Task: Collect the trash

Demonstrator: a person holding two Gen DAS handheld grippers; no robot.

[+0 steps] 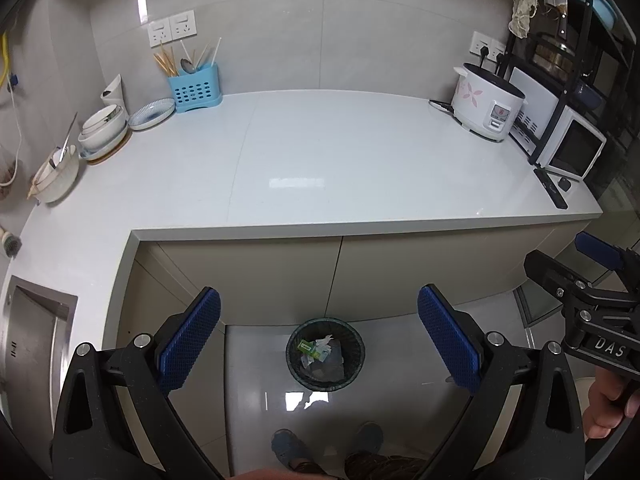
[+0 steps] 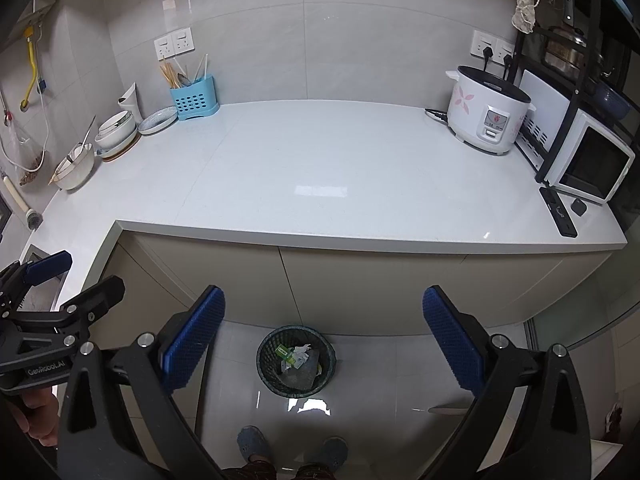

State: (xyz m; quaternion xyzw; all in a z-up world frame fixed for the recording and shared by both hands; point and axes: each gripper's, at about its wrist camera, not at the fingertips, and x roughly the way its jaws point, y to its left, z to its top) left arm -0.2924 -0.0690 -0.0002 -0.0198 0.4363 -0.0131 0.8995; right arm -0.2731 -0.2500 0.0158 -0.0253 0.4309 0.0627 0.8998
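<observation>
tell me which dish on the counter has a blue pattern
The plate leaning beside the blue holder; the stacked bowls left of it look plain white.

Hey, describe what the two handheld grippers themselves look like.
Both grippers, left and right, have black frames with silver bolts and long fingers faced with blue textured pads. White lettering marks the bodies: "DAS" on the right, "GenRobot.AI" on the left. No cables or sleeves show.

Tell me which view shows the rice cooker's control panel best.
The right wrist view: the rice cooker faces the camera, its panel square-on. The left wrist view shows the cooker more obliquely, panel angled and smaller.
</observation>
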